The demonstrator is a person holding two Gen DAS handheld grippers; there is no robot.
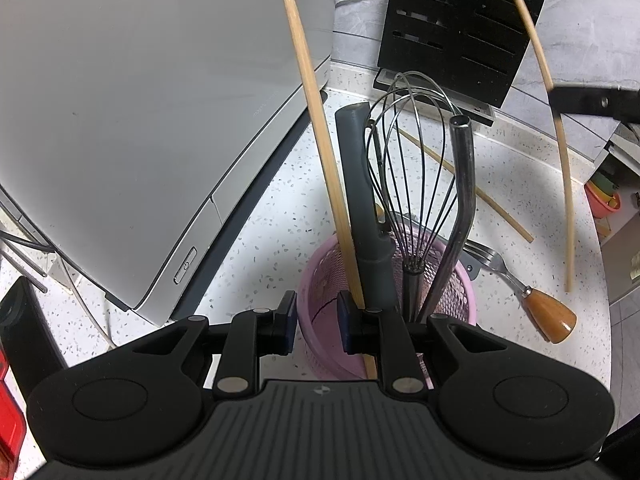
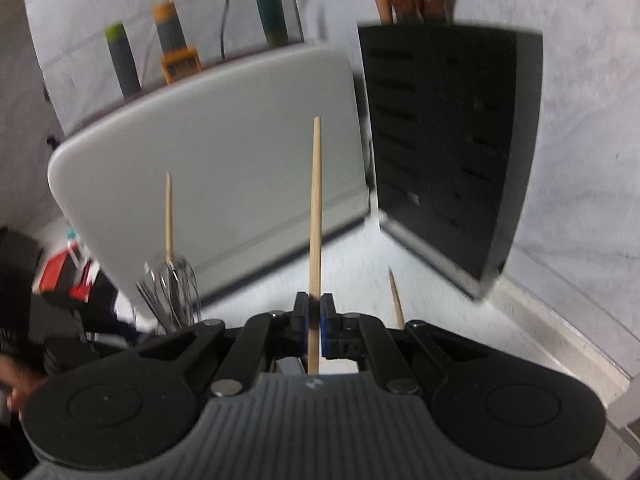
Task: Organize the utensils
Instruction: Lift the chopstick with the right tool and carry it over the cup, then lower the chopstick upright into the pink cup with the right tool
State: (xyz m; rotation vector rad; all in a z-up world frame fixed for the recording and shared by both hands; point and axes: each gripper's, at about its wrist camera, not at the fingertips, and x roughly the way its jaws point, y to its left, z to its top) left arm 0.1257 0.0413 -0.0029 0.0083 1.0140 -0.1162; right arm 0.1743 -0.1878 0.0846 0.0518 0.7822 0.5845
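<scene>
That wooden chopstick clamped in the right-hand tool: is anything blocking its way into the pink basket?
The thin wooden chopstick is held in the right gripper. The pink mesh basket is already crowded: a wire whisk, grey handle, metal tube and another chopstick. Gaps remain between them; nothing else visibly blocks it.

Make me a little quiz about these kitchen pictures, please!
1. True or false: the whisk stands in the pink basket.
2. What do the jaws of the right gripper pinch? A) a spoon B) a wooden chopstick C) a knife
3. Fill the gap: the wooden-handled fork lies on the speckled ___ beside the basket.

Key: 1 true. 2 B. 3 counter.
</scene>
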